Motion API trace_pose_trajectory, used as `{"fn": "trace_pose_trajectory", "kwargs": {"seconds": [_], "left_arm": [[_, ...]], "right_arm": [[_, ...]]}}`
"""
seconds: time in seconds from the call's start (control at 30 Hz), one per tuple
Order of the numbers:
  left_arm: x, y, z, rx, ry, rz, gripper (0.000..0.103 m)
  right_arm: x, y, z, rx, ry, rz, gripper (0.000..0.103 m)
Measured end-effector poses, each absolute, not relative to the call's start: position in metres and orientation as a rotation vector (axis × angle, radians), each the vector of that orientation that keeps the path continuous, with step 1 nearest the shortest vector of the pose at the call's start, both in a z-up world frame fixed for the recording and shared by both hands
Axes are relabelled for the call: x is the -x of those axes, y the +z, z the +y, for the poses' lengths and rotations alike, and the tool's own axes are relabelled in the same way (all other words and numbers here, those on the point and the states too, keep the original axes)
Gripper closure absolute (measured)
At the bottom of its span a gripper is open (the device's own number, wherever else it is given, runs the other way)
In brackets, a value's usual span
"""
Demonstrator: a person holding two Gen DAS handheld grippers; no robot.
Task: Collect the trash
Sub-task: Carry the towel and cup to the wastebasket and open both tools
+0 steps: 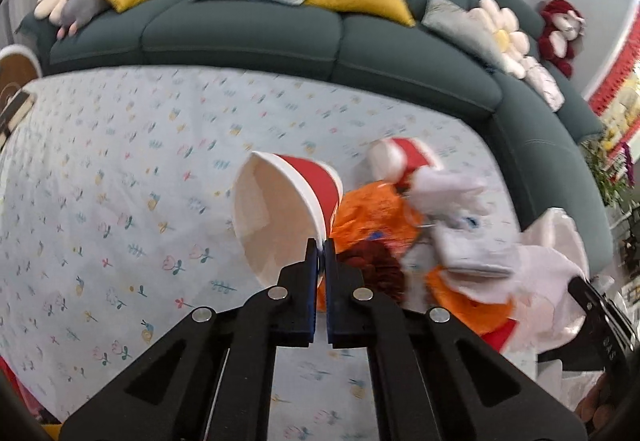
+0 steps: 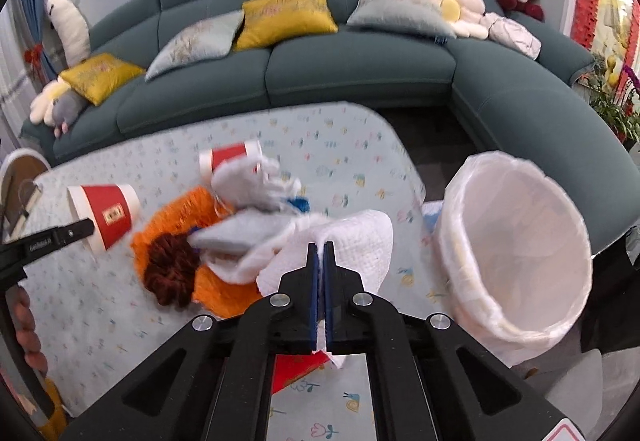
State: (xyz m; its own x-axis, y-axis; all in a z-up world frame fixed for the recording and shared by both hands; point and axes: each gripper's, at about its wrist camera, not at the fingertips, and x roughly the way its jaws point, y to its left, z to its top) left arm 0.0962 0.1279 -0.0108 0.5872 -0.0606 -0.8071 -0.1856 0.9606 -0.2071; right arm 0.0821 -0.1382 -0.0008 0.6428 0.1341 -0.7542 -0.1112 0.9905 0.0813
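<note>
Above the floral-clothed desk (image 1: 120,169), the left gripper (image 1: 320,245) has its jaws clamped on a red-and-white paper cup's (image 1: 288,209) thin rim; the right gripper (image 2: 320,247) pinches a quilted white tissue (image 2: 344,241) beside the round lined bin (image 2: 516,245).

light: bright, even, soft shadows | blur: motion smear mid-frame | edges: fisheye bending, dark corners

Black hand-held gripper (image 1: 320,247), blue pads (image 1: 311,301)
</note>
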Motion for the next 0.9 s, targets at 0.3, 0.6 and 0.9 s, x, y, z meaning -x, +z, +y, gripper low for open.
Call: {"fn": "trace_pose_trajectory", "kwargs": {"seconds": [0.3,0.6,0.9], "left_arm": [[-0.085,0.053,0.072,0.233,-0.075,0.877,0.100],[-0.096,0.076,-0.019,0.167,-0.253,0.877,0.100],[-0.113,0.065,-0.109,0.138,-0.406,0.904,0.100]], "right_arm": [[-0.068,0.061,-0.155,-0.060,0.173,0.733,0.101],[-0.066,0.081,-0.206,-0.083,0.097,0.685,0.101],[-0.074,0.059,-0.283,-0.107,-0.021,0.726,0.101]]}}
